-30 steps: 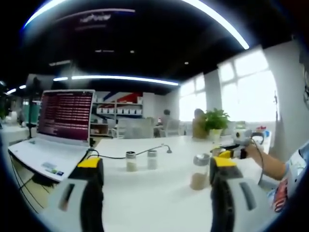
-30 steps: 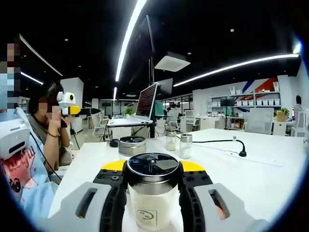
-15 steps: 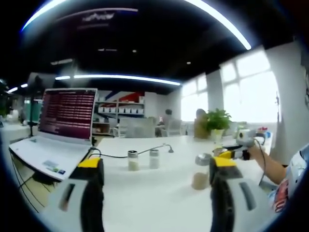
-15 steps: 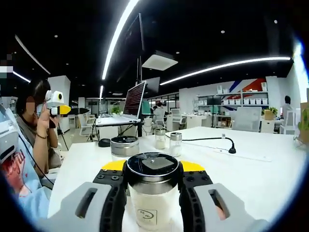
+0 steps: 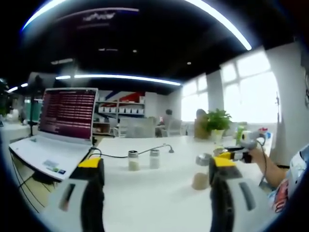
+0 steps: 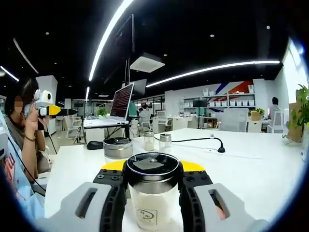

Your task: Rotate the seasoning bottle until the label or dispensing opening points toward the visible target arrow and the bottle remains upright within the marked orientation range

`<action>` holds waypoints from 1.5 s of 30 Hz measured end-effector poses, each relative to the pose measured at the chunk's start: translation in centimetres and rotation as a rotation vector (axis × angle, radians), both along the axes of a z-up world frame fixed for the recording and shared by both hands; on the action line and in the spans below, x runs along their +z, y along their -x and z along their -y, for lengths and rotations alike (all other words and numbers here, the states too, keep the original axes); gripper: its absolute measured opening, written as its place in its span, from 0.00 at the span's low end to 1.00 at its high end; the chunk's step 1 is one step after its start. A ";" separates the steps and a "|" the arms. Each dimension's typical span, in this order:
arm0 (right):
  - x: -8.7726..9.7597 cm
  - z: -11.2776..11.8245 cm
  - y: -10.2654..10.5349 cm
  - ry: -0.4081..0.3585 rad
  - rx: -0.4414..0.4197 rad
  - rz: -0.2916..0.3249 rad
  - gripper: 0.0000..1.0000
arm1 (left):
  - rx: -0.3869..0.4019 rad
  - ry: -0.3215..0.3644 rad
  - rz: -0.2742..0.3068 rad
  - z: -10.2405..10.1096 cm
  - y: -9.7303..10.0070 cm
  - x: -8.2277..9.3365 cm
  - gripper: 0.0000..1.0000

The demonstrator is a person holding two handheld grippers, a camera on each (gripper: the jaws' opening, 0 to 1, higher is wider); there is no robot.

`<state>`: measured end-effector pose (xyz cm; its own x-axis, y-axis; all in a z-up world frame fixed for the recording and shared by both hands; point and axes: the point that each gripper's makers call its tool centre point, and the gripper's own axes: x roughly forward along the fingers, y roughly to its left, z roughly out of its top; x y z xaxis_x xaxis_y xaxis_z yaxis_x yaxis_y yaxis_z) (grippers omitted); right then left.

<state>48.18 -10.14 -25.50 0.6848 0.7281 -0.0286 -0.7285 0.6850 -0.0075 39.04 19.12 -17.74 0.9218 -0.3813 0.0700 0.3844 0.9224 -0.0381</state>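
Right gripper (image 6: 152,193) clamped on seasoning bottle (image 6: 151,200) below its metal cap; glass looks rigid, slick, breakable. Left gripper (image 5: 152,193) jaws apart, empty.

Your right gripper (image 6: 152,193) has its jaws clamped on the seasoning bottle (image 6: 151,195) at bottom centre — upright, label facing you. Just behind sits a second jar (image 6: 118,149); two small shakers (image 6: 157,141) and a laptop (image 6: 116,107) lie farther back, left of centre.
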 end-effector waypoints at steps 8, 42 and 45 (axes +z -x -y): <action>0.0 0.2 -0.3 -0.016 -0.058 0.003 0.40 | -0.016 0.001 -0.006 0.4 0.0 -0.2 0.95; -0.1 0.1 -0.4 -0.031 -0.240 0.025 0.40 | -0.023 0.009 -0.004 0.2 -0.2 -0.1 0.95; -0.1 0.1 -0.4 -0.032 -0.258 0.030 0.40 | -0.023 0.008 -0.006 0.2 -0.2 -0.1 0.95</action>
<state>48.61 -10.27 -25.56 0.8483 0.5293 0.0143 -0.5294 0.8484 -0.0019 39.27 18.96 -17.87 0.9132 -0.4018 0.0673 0.4052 0.9130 -0.0475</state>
